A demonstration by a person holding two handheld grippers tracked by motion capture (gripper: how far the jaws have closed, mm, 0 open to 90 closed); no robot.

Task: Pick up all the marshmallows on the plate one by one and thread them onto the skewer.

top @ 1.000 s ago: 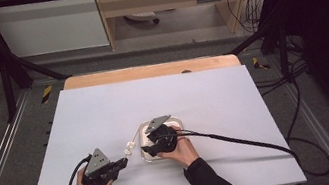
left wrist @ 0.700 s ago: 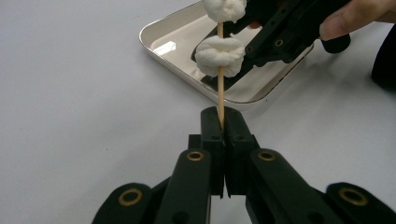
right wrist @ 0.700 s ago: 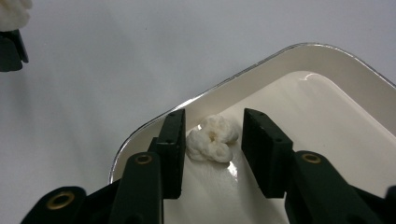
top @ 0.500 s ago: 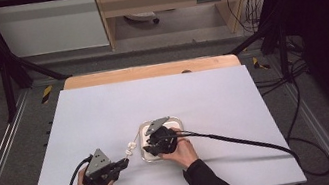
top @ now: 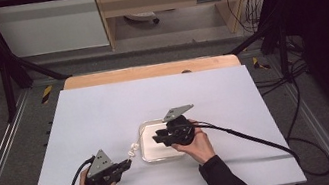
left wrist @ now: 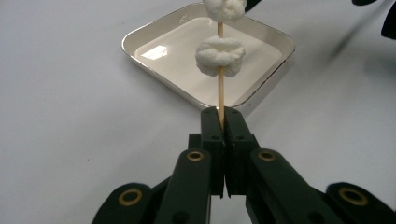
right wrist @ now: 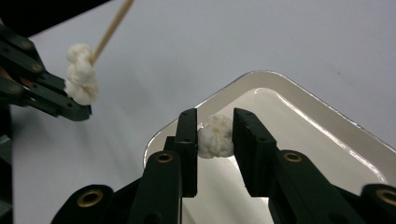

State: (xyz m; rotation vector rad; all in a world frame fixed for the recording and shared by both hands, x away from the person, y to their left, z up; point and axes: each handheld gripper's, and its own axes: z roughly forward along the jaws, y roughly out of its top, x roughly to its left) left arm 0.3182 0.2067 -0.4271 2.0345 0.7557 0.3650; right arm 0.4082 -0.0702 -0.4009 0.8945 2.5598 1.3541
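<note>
Right gripper [right wrist: 215, 135] jaws have just been closing, now pinching a marshmallow [right wrist: 215, 136] above the white tray [right wrist: 299, 100]; hand raised over the tray, ready to thread. Left gripper [left wrist: 223, 119] pressed together on a wooden skewer [left wrist: 220, 91], two marshmallows [left wrist: 220, 55] ahead of its tips, hand low at the table's near edge, skewer aimed towards the tray

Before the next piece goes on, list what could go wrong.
1. The right gripper pinches the soft marshmallow; squeezing harder may crush it.
2. The left gripper clamps the thin skewer at its very end, so pushing could bend or snap it.
3. A slip could drop it outside the tray.
</note>
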